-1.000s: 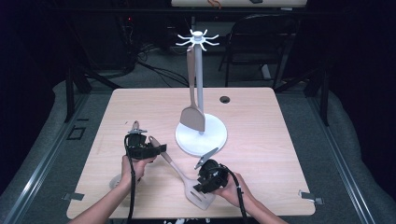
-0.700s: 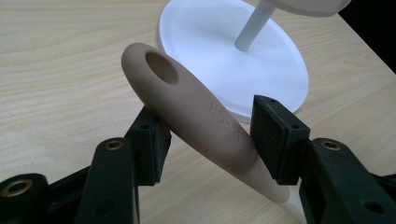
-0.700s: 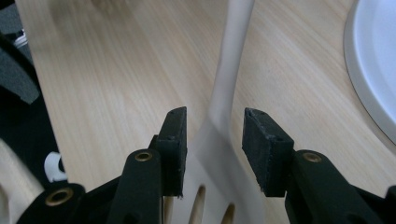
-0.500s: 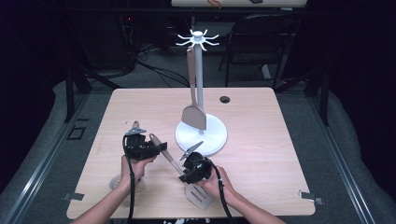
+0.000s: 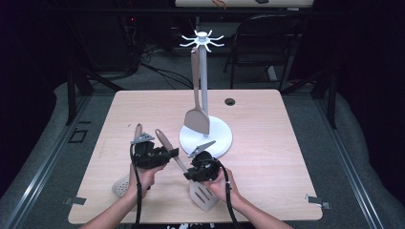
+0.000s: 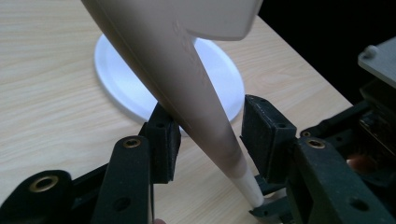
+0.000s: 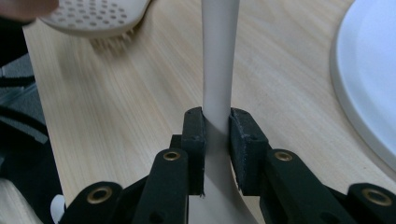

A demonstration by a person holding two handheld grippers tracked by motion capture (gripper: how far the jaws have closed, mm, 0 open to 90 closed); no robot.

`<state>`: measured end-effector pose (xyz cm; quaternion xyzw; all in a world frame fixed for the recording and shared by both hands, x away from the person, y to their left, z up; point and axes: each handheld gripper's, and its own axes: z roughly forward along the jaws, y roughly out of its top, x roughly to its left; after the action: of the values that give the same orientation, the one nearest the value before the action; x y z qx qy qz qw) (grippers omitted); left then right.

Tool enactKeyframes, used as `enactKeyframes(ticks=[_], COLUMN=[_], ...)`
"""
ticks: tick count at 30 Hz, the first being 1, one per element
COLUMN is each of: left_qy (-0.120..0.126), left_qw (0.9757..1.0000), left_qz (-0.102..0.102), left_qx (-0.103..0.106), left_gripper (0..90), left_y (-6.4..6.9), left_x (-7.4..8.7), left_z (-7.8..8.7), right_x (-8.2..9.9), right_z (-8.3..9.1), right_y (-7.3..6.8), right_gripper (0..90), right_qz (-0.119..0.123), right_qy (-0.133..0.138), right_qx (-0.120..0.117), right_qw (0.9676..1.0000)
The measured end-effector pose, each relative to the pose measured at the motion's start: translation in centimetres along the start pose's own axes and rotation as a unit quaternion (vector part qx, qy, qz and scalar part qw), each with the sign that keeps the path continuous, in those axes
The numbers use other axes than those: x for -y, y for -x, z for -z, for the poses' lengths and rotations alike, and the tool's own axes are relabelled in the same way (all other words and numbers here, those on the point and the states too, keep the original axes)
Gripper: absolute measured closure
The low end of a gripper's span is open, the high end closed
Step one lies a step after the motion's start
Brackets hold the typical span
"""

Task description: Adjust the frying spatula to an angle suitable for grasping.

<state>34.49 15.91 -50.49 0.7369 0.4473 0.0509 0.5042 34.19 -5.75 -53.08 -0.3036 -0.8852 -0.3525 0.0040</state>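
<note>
A slotted spatula [image 5: 203, 196] with a brown handle lies slanted on the table's near half. Its pale neck [image 7: 219, 56] runs between the pads of my right gripper [image 5: 189, 175] [image 7: 217, 140]. Those jaws have just been closing and now press it from both sides. My left gripper [image 5: 170, 153] [image 6: 210, 135] has the brown handle [image 6: 187, 79] between its jaws, which have just been closing. A gap still shows at the right-hand pad [image 6: 266, 135], so it stands open around the handle.
A white utensil stand [image 5: 219, 138] [image 6: 121, 79] [image 7: 369, 70] rises at the table's middle, with a beige spatula [image 5: 197, 121] hanging from a hook. A perforated skimmer [image 5: 122, 185] [image 7: 93, 16] lies under the left hand. A cable hole [image 5: 230, 101] is behind the stand.
The right gripper has moved left and away from the table's near edge onto the spatula's neck and shut on it. The left gripper has narrowed around the handle.
</note>
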Motion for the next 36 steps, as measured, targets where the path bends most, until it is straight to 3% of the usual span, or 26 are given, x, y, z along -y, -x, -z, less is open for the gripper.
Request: enactKeyframes(ticks=[12, 17, 20, 27, 36], left_qy=[0.001, 0.013, 0.02, 0.037, 0.038], left_qw=[0.9994, 0.9988, 0.9984, 0.9955, 0.9928], left_qz=[-0.01, -0.016, -0.008, -0.003, -0.028], left_qx=[0.034, 0.044, 0.053, 0.087, 0.11], left_gripper=[65.7, 70.6, 72.3, 76.3, 77.3], left_y=[1.2, 1.4, 1.3, 1.6, 2.5], left_x=[0.4, 0.4, 0.3, -0.1, -0.8], left_z=[-0.9, -1.0, -1.0, -0.6, -0.2], right_x=[-0.3, -0.3, -0.4, -0.5, -0.6], right_z=[1.1, 1.4, 1.6, 2.1, 3.2], right_y=[0.0, 0.2, 0.2, -0.1, -0.3], right_gripper=[77.2, 77.2, 77.1, 76.6, 71.7], right_qz=[-0.014, -0.019, -0.019, -0.013, -0.002], right_qy=[0.032, 0.045, 0.047, 0.065, 0.085], right_qx=[0.012, 0.01, 0.012, 0.011, 0.007], right_qw=[0.9993, 0.9988, 0.9987, 0.9978, 0.9963])
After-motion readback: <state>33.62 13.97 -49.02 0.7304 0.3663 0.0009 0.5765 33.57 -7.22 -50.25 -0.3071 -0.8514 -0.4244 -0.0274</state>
